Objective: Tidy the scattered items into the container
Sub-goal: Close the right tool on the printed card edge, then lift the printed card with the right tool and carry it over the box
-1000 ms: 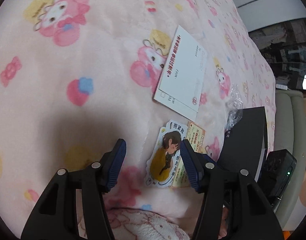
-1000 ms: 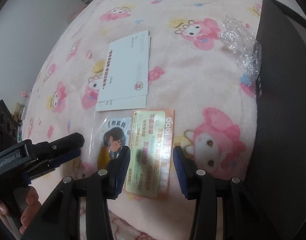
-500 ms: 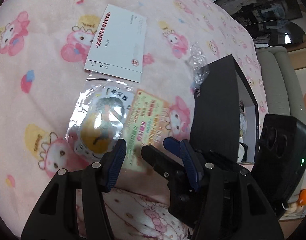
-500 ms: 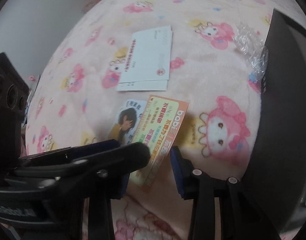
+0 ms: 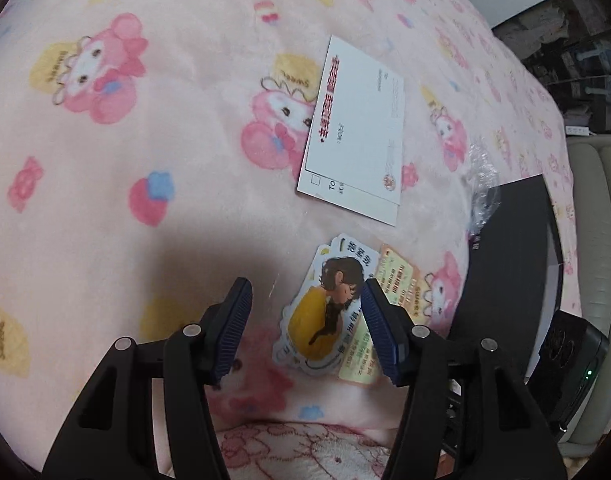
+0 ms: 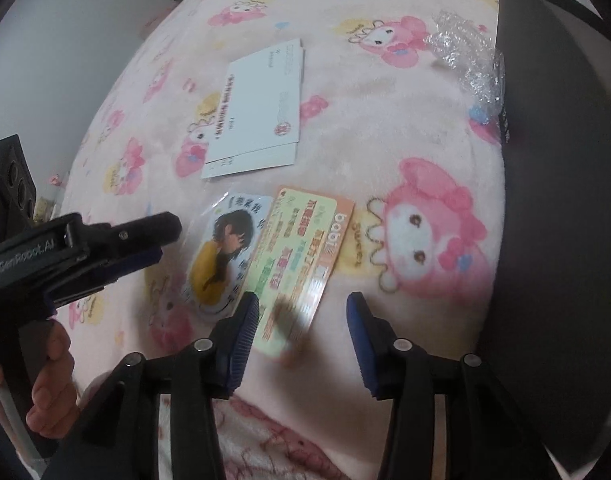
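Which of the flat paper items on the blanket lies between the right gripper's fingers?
The orange-and-green printed card: its near end lies between the opening right gripper jaws, unlike the cartoon sticker beside it and the white postcards farther off.

left tongs (image 5: 305,312) wide; right tongs (image 6: 303,320) opening.

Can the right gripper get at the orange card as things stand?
Probably yes. The orange card lies flat on the blanket, its near end between the right gripper's opening fingers, nothing over it there; only its far edge overlaps the cartoon sticker.

Soft dim light, dark central shadow, fisheye-bent edges, slight blur.
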The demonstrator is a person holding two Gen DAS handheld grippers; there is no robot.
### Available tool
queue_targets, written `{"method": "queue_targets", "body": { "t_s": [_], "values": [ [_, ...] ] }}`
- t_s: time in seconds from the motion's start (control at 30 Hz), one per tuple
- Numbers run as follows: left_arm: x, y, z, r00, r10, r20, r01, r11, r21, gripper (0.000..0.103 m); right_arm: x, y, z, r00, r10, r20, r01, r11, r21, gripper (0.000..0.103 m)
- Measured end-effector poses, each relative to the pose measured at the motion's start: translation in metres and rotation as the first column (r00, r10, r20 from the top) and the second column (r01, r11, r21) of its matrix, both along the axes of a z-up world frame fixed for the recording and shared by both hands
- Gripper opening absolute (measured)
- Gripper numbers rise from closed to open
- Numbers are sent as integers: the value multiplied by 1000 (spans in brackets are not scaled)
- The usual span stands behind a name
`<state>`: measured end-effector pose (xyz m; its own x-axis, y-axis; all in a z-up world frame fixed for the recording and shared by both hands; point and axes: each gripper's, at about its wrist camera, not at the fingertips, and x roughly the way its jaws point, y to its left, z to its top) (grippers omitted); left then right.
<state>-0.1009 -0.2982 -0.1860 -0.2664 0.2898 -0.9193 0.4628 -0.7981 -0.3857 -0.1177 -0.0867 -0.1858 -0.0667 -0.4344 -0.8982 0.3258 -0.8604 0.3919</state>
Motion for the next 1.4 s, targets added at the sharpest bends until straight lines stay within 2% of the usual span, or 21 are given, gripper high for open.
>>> {"method": "queue_targets", "body": {
  "t_s": [0.1,0.17,0.23,0.3,0.4,0.5,0.63,0.87,0.97,1.13,1.33,1.4],
  "values": [
    [-11,2,-15,999,-28,43,28,1000,4,58,-7,-8,-22,999,-13,48,12,1000,22,47],
    [-17,2,-22,996,-66,57,63,997,48,58,-9,-9,-33,998,-24,64,24,1000,-2,52],
    [-19,9,-23,991,-124,52,120,989,85,56,-11,-9,-33,997,-28,73,30,999,-26,52],
    [-16,19,-15,985,-168,37,164,983,83,55,-11,-10,-28,997,-9,75,12,999,-50,47],
    [-7,26,2,985,-172,8,171,984,43,53,-7,-8,-15,999,0,48,3,998,-70,41],
    [10,32,17,987,-157,-30,159,985,62,53,-1,4,2,999,-6,43,11,993,-120,41],
    [37,41,45,988,-117,-97,126,988,87,52,11,20,35,1000,12,-17,-14,992,-123,41],
    [57,72,102,974,-120,-194,134,989,62,52,27,45,82,993,13,-115,-33,984,-175,41],
    [55,93,119,965,-145,-217,156,987,35,52,28,49,99,988,4,-157,-31,985,-170,41],
    [44,136,140,944,-207,-255,213,977,-5,52,32,88,123,975,-19,-219,-11,991,-135,41],
    [19,186,149,930,-221,-293,245,968,46,52,17,139,142,960,-71,-270,39,992,-124,41],
    [9,202,152,925,-228,-306,250,967,36,52,8,156,147,956,-87,-279,56,991,-117,41]
  ]
}}
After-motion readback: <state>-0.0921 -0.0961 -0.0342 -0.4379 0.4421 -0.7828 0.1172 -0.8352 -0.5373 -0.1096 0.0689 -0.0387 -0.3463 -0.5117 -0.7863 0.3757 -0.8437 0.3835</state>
